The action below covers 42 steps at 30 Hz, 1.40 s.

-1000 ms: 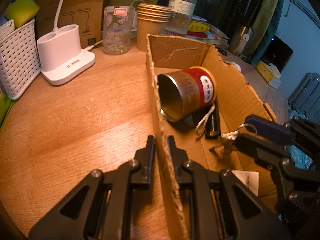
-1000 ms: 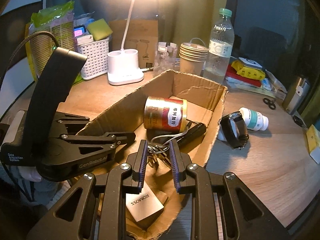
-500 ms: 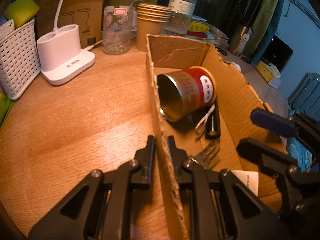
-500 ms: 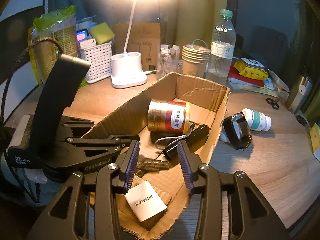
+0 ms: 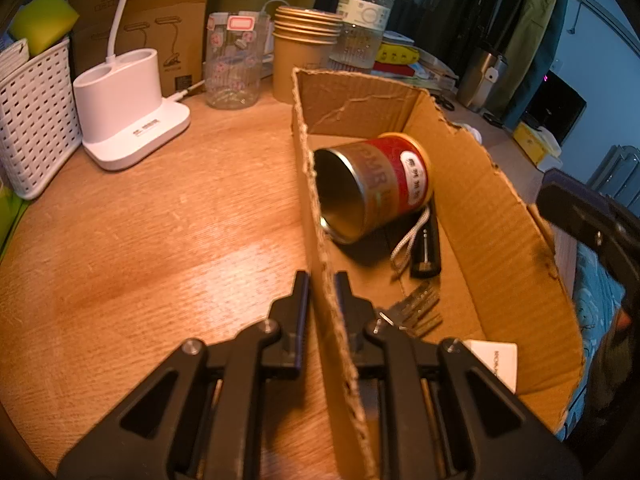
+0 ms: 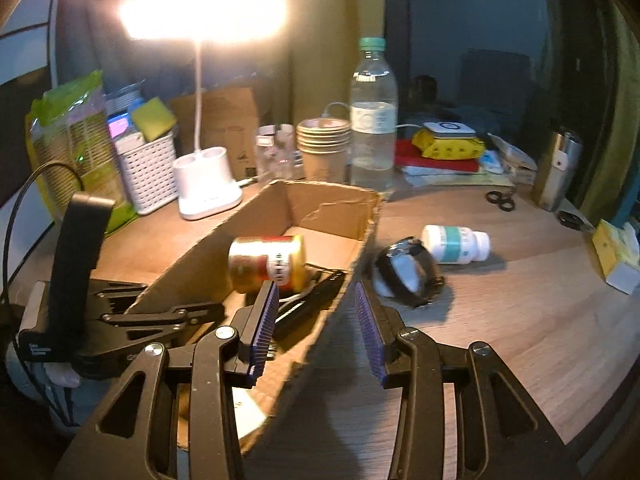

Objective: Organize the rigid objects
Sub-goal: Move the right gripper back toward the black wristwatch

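An open cardboard box (image 5: 492, 216) lies on the wooden table. My left gripper (image 5: 320, 280) is shut on its left wall, one finger on each side. Inside lie a red and gold can (image 5: 376, 188) on its side, a black stick with a cord (image 5: 428, 248), a bunch of keys (image 5: 420, 312) and a white card (image 5: 496, 360). My right gripper (image 6: 316, 312) hangs open above the box's right wall (image 6: 332, 320), holding nothing. A black watch (image 6: 408, 272) and a white pill bottle (image 6: 456, 244) lie on the table right of the box.
Behind the box stand a white lamp base (image 5: 128, 120), a white basket (image 5: 32, 112), a glass jar (image 5: 236, 64), stacked paper cups (image 5: 304, 52) and a water bottle (image 6: 374, 116). Scissors (image 6: 500, 200) and a steel tumbler (image 6: 556, 168) sit at the far right.
My right gripper opened and let the keys go; they now lie on the box floor. It then drew back up and to the right, over the box's right wall. The left gripper held still.
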{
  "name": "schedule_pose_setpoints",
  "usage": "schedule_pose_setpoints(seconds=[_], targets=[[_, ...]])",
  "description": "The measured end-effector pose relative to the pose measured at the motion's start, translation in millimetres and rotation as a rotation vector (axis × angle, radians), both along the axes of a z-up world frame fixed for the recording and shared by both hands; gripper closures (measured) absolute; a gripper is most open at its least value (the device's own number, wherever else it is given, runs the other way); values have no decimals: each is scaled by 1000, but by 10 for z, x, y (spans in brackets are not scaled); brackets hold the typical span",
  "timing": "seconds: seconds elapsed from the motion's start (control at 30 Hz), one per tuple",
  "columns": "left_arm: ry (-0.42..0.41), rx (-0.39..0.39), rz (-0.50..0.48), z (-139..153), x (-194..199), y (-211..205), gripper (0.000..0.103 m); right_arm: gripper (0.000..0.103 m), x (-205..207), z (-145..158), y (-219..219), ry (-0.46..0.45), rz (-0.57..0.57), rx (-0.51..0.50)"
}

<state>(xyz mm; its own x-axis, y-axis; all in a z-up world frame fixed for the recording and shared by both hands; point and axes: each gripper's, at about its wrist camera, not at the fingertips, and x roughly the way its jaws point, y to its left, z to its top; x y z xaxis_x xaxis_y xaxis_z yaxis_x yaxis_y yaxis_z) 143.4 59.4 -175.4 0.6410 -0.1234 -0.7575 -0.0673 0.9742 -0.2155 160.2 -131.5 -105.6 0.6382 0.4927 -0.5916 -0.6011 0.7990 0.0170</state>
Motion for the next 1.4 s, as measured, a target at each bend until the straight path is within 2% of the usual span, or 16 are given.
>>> schedule_pose_setpoints(seconds=[0.47,0.53,0.73,1.0,1.17,1.27,1.4], targets=[[0,0,0,-1,1,1,89,60,324,-107,-311,12,-127,16],[0,0,0,-3,2,1,89,51,378,-154,-333,22,-140,17],[0,0,0,0,0,1,89,39,553,-256,-415,61,-162,47],[0,0,0,0,0,1,89,37,800,-349,-509,148,-156,135],[0,0,0,-1,1,2,89,30,963,-378,-525,211,-164,212],[0,0,0,-4,3,2,89,29,1025,-393,-534,227,-191,239],[0,0,0,0,0,1,89,22,1086,-417,-559,250,-219,280]])
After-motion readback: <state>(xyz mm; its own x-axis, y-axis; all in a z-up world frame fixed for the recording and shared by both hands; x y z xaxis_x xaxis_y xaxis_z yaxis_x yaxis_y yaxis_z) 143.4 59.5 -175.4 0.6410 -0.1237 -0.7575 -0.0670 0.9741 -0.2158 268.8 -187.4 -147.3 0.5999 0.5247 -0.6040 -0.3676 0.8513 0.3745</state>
